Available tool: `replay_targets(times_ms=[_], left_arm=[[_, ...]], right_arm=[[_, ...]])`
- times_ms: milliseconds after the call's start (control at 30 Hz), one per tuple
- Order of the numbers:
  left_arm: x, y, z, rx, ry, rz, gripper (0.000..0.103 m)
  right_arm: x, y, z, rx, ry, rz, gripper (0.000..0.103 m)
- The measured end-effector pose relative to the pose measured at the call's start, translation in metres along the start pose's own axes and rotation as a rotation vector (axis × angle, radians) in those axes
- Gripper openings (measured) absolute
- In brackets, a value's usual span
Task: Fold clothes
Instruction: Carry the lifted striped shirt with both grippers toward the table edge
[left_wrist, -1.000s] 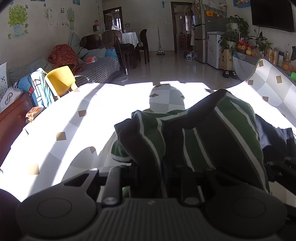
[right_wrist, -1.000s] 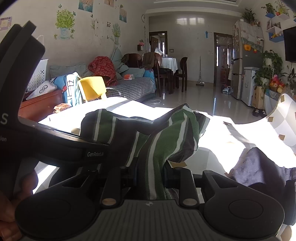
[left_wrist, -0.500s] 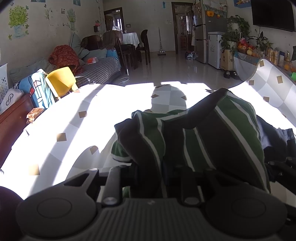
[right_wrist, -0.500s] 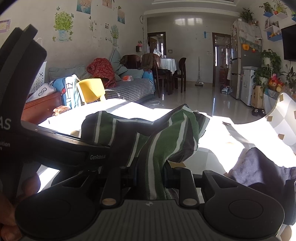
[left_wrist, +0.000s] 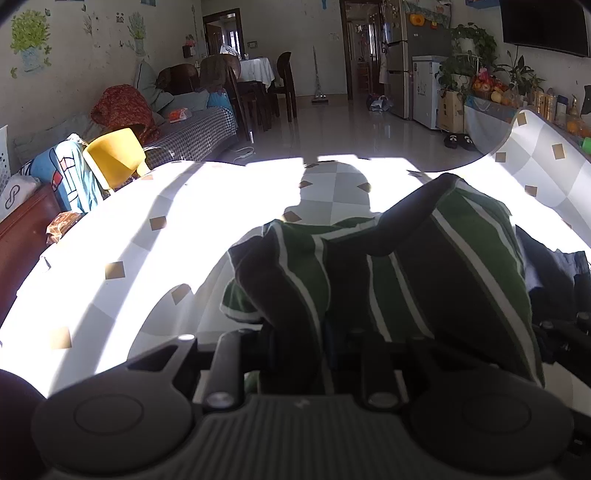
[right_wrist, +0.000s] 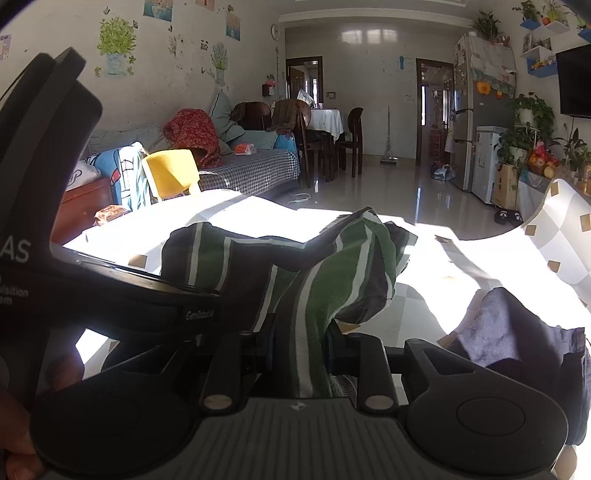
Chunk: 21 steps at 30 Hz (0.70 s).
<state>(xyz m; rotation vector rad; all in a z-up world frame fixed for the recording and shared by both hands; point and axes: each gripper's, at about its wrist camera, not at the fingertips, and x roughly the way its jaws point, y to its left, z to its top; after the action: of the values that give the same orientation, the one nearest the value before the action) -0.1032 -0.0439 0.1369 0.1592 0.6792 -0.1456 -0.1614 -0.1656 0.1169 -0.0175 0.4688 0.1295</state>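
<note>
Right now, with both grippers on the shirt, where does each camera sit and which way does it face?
Left wrist: on the left gripper, looking forward and down over the striped green shirt pinched in its jaws, across the checkered tabletop; only its own gripper body shows.
Right wrist: on the right gripper, facing the same way, shut on the same shirt; the left gripper's body fills the left side, with fingers of a hand beside it.
Shared: the shirt, the tabletop, a dark garment, the yellow chair and the room beyond.
</note>
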Motion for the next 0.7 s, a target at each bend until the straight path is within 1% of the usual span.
replay_targets(times_ms=[267, 533, 700], left_arm=[[0.017, -0.021, 0.008, 0.026, 0.016, -0.032, 0.021], [0.035, -0.051, 0.019, 0.058, 0.023, -0.063, 0.021], [0.046, -0.068, 0.025, 0.075, 0.030, -0.076, 0.021]], right_arm=[[0.005, -0.011, 0.003, 0.038, 0.029, -0.050, 0.024], [0.007, -0.034, 0.003, 0.086, 0.049, -0.109, 0.024], [0.010, -0.047, 0.004, 0.100, 0.053, -0.132, 0.024]])
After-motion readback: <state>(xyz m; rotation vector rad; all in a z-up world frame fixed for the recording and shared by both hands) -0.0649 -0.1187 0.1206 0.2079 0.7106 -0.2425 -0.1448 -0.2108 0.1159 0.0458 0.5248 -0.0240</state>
